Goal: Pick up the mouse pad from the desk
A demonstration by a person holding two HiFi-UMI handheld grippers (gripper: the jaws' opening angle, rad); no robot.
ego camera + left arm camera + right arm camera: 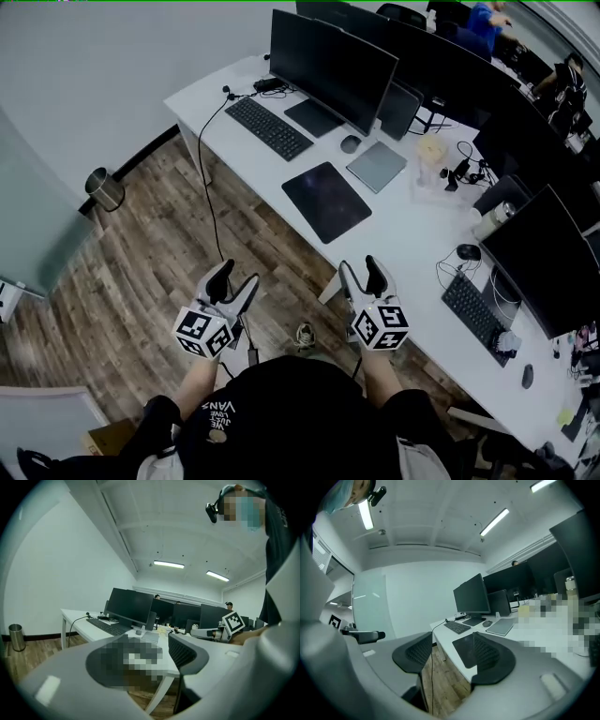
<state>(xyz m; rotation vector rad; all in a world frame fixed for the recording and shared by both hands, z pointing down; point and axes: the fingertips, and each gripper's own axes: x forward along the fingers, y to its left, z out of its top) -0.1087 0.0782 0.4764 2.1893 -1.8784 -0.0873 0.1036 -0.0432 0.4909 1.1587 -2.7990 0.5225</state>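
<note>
The black mouse pad (326,200) lies flat near the front edge of the white desk (403,239), below a grey pad (377,166) and a mouse (351,143). Both grippers hover over the wooden floor, short of the desk. My left gripper (236,279) is open and empty, to the pad's lower left. My right gripper (361,272) is open and empty, just in front of the desk edge. In the right gripper view the mouse pad (464,651) shows between the spread jaws of the right gripper (450,653), well ahead of them. In the left gripper view the left gripper (159,656) has nothing between its jaws.
A keyboard (268,127) and a monitor (328,66) stand at the desk's far left. A cable (208,197) hangs from the desk to the floor. A metal bin (105,188) stands by the wall. More monitors, a keyboard (473,309) and clutter fill the right side.
</note>
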